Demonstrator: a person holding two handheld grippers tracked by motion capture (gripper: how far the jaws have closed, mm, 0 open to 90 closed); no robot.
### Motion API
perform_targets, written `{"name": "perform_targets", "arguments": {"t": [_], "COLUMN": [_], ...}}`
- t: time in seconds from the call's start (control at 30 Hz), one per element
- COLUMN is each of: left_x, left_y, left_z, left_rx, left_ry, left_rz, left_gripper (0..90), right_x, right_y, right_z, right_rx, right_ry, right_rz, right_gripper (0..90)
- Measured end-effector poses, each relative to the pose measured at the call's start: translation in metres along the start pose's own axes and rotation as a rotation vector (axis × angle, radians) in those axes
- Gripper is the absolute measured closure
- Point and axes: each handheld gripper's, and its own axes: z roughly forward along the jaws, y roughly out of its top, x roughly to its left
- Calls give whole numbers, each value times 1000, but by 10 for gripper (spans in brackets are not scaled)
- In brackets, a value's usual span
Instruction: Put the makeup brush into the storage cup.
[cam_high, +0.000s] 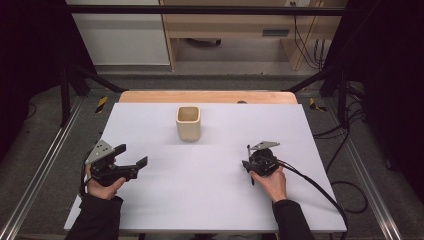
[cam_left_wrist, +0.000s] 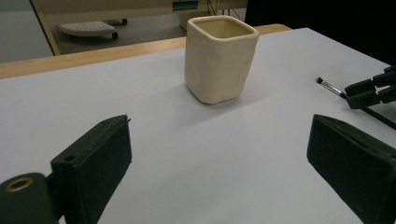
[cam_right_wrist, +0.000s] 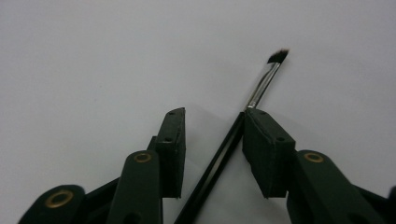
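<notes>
Counter (cam_high: 200, 200) first, since it's the biggest thing going: a white sheet over a wooden top, with a strip of bare wood showing along the far edge. Roughly centre and toward the far side sits a cream cup (cam_high: 188, 123), squarish with rounded corners, upright, open top, standing well apart from both hands.

Left claw (cam_high: 131, 156) is at the near left, held in the person's left hand (cam_high: 102, 186). Its jaws are spread wide apart with nothing between them, and in the left gripper view they frame the cup (cam_left_wrist: 219, 58) further off.

Right claw (cam_high: 247, 161) is at the near right, tipped down toward the counter, cable trailing off toward the near right. Its jaws are partly closed around a thin paintbrush (cam_right_wrist: 224, 154) that lies flat on the white surface. In the right gripper view the black handle runs up between the pads, right against the right-hand one, while the left pad stands off with a gap, so it isn't clamped. The metal ferrule and dark bristle tip stick out past the jaws, pointing toward the far side.
</notes>
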Motion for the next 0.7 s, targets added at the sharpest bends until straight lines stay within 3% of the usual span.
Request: {"name": "perform_targets", "arguments": {"t": [0.43,0.7], "left_x": [0,0], "left_y": [0,1], "left_z": [0,0], "left_rx": [0,-1], "left_ry": [-1,-2], "left_rz": [-2,-1], "left_gripper": [63,65], "right_x": [-1,-2], "right_y": [-1,-1], "right_z": [-1,-3], "right_rx": [8,21], "right_ry": [-25,-28], "right_rz": [-38,-29], "right_gripper": [752,795]}}
